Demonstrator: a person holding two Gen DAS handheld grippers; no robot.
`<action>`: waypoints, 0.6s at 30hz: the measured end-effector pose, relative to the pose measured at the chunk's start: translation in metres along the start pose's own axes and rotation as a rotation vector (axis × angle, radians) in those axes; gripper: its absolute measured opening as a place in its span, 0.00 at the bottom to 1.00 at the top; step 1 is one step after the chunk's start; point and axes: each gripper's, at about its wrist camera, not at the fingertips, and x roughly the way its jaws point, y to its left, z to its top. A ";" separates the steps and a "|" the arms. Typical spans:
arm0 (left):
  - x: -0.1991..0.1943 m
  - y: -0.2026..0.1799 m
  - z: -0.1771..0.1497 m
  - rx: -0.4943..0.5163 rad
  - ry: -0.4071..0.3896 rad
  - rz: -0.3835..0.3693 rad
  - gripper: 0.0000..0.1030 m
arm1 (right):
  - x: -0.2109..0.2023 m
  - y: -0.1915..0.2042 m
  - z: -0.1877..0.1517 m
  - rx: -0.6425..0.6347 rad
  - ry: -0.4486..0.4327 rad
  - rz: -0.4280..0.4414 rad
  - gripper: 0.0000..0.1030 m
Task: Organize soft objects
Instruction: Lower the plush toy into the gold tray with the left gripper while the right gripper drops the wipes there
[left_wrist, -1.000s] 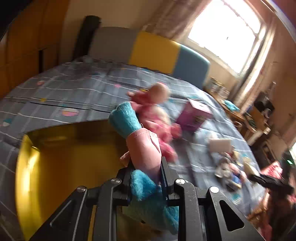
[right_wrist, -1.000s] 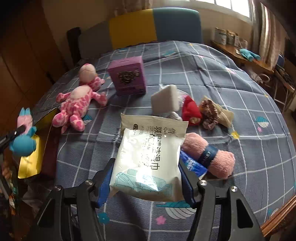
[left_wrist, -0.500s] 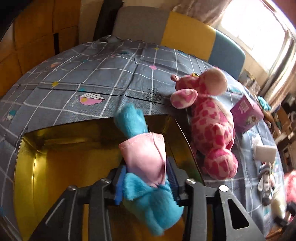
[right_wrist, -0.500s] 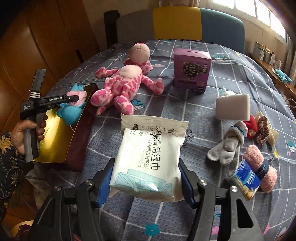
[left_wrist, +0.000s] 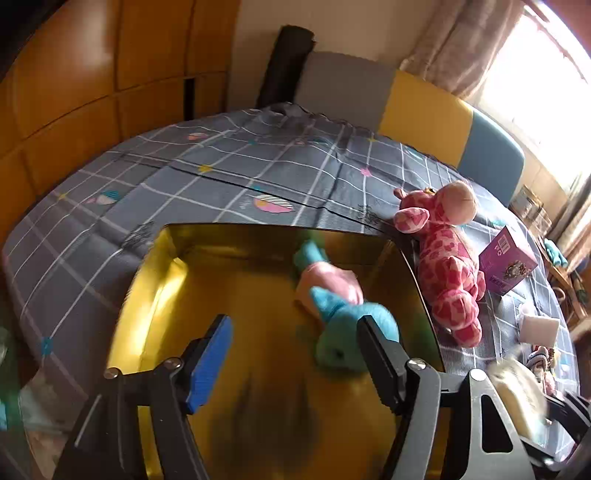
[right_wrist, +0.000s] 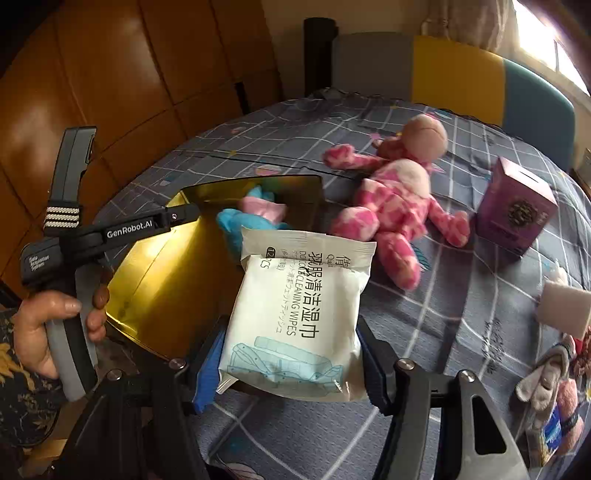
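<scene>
A blue and pink plush toy (left_wrist: 343, 317) lies inside the gold box (left_wrist: 155, 295), by its right wall. My left gripper (left_wrist: 291, 325) hangs over the box with its jaws opening. The toy rests loose beside and behind the right finger (left_wrist: 373, 343), free of both pads. The right wrist view shows the same toy (right_wrist: 255, 216) in the box (right_wrist: 159, 280), with the left gripper (right_wrist: 192, 212) just above it. My right gripper (right_wrist: 291, 332) is shut on a white pack of cleaning wipes (right_wrist: 299, 306), held over the box's near right corner.
A pink giraffe plush (right_wrist: 391, 206) lies on the grey checked bedcover right of the box, then a purple carton (right_wrist: 515, 210). A white sponge (right_wrist: 563, 306), grey gloves (right_wrist: 546, 376) and a rolled pink towel sit at the far right. A person's hand (right_wrist: 48, 325) holds the left gripper's handle.
The left jaws have gone from shut on the blue and pink toy to open, and the toy has dropped into the gold box. The right gripper has carried the wipes pack left to the box.
</scene>
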 end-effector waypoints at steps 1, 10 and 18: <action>-0.006 0.003 -0.004 -0.009 -0.006 0.006 0.71 | 0.004 0.009 0.003 -0.018 0.002 0.012 0.62; -0.054 0.019 -0.033 -0.024 -0.093 0.058 0.77 | 0.058 0.053 0.012 -0.151 0.077 0.004 0.62; -0.071 0.022 -0.041 -0.014 -0.121 0.076 0.80 | 0.092 0.057 0.016 -0.167 0.132 -0.046 0.63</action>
